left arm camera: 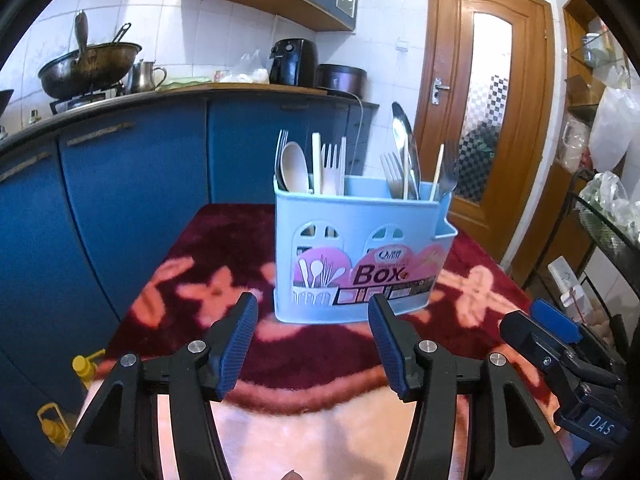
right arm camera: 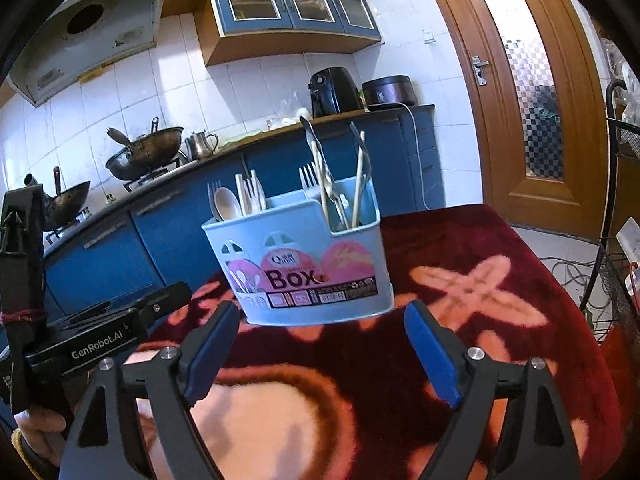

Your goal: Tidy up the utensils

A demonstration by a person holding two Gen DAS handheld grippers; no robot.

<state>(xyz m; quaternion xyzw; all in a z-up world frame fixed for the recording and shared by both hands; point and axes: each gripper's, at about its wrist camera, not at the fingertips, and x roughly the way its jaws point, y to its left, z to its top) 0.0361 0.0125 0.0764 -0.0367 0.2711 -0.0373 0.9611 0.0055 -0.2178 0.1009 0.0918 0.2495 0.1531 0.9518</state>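
Seen from the left wrist, one pale blue plastic box (left arm camera: 360, 256) stood upright on the plush maroon cloth (left arm camera: 224, 240) with its pink flower shapes, just ahead of the left gripper (left arm camera: 312, 312). Its front wall carried arched cut-outs and a pink label reading "Box". The left compartment held one beige spoon (left arm camera: 295, 168), a metal fork (left arm camera: 281, 148), a white plastic fork (left arm camera: 330, 168) and a pale flat stick. The right compartment held one long steel ladle (left arm camera: 404, 140), another pale fork (left arm camera: 390, 176), a chopstick (left arm camera: 437, 172) and a metal fork, blurred. The gripper's two ribbed blue pads (left arm camera: 236, 348) stood spread apart with nothing between them. A second tool, the right gripper (left arm camera: 540, 326), showed at the right edge. One dark wok (left arm camera: 90, 68) and a steel jug (left arm camera: 146, 76) sat on the counter behind.

From the right wrist, the same box (right arm camera: 304, 264) sat on the cloth (right arm camera: 480, 248), close before the right gripper (right arm camera: 320, 320). Both smooth blue pads (right arm camera: 432, 360) were wide apart and empty, not touching the box. The left gripper's black body (right arm camera: 100, 332) lay at the left. Two woks (right arm camera: 144, 152) were visible on the stove.
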